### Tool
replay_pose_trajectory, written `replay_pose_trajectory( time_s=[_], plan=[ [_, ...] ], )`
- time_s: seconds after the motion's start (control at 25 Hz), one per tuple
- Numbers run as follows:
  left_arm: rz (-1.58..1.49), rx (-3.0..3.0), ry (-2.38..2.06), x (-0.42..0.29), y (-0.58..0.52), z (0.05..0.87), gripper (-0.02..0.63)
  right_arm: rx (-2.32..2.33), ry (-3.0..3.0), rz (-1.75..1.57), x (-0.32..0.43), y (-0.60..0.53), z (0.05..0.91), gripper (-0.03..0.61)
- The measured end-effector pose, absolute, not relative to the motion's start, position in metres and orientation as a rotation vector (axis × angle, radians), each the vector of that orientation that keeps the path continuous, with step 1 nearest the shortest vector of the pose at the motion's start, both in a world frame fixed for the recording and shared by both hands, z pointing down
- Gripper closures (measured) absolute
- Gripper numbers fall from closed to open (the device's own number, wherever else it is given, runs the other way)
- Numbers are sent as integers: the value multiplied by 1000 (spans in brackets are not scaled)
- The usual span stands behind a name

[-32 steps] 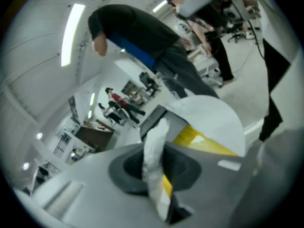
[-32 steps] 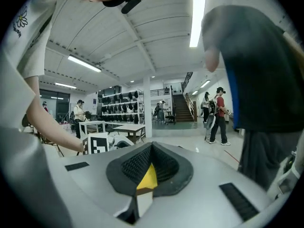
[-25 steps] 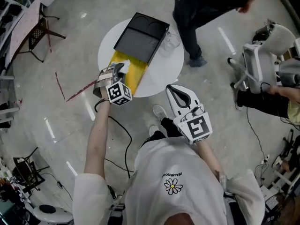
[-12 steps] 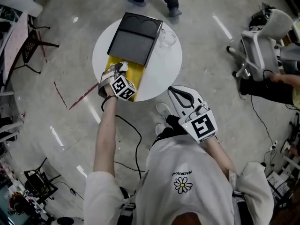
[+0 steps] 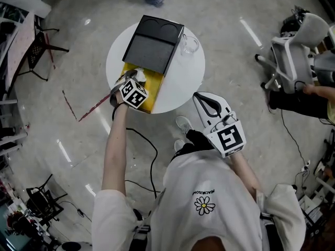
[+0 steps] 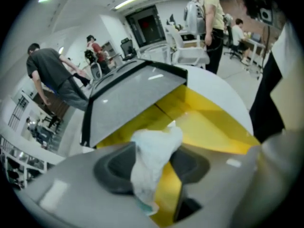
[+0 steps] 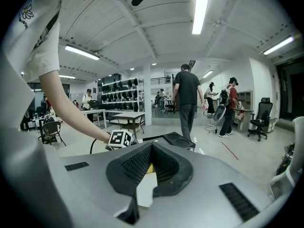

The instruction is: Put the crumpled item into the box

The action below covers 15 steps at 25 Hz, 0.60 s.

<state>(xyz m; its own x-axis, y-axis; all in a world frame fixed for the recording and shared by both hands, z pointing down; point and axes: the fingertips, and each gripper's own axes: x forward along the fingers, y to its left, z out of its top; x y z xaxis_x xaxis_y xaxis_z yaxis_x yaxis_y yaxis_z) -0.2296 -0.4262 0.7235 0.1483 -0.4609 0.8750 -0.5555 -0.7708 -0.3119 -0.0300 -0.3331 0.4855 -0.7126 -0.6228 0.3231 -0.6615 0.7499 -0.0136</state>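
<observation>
Count: two tools, one crumpled item, one box, one glass, one surface.
Left tool (image 5: 135,78): clamped on the crumpled item (image 6: 153,148), a white wad pinched between its dark pads (image 6: 114,167).
Item's place: held over the yellow inside of the box (image 5: 151,86), close to the edge of the open grey lid (image 5: 152,46).
Glass (image 5: 189,44): clear, standing just right of the lid.
Right tool (image 5: 209,106): jaws together with nothing in them, held off the surface's near edge, well apart from the box.
Surface (image 5: 183,82): round and white, carrying the box and the glass.
Room: pale polished floor (image 5: 78,140) with a red line, office chairs on the right, several people standing about.
Item's axis: it runs along the left tool's jaws. The low end is tucked by the tool body and the free end points forward at the box.
</observation>
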Motion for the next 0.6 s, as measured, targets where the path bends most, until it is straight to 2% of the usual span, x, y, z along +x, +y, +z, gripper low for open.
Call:
replay_pose_trajectory(
  time_s=[0.12, 0.44, 0.6],
  plan=[
    [1680, 2308, -963, -227, -420, 722, 368, 1000, -2653, 174, -28, -332, 484, 578],
    [1648, 2351, -956, -212, -413, 698, 344, 973, -2719, 126, -40, -334, 468, 578],
    [1620, 2407, -1049, -209, -425, 661, 344, 962, -2768, 77, -49, -336, 448, 578]
  ],
)
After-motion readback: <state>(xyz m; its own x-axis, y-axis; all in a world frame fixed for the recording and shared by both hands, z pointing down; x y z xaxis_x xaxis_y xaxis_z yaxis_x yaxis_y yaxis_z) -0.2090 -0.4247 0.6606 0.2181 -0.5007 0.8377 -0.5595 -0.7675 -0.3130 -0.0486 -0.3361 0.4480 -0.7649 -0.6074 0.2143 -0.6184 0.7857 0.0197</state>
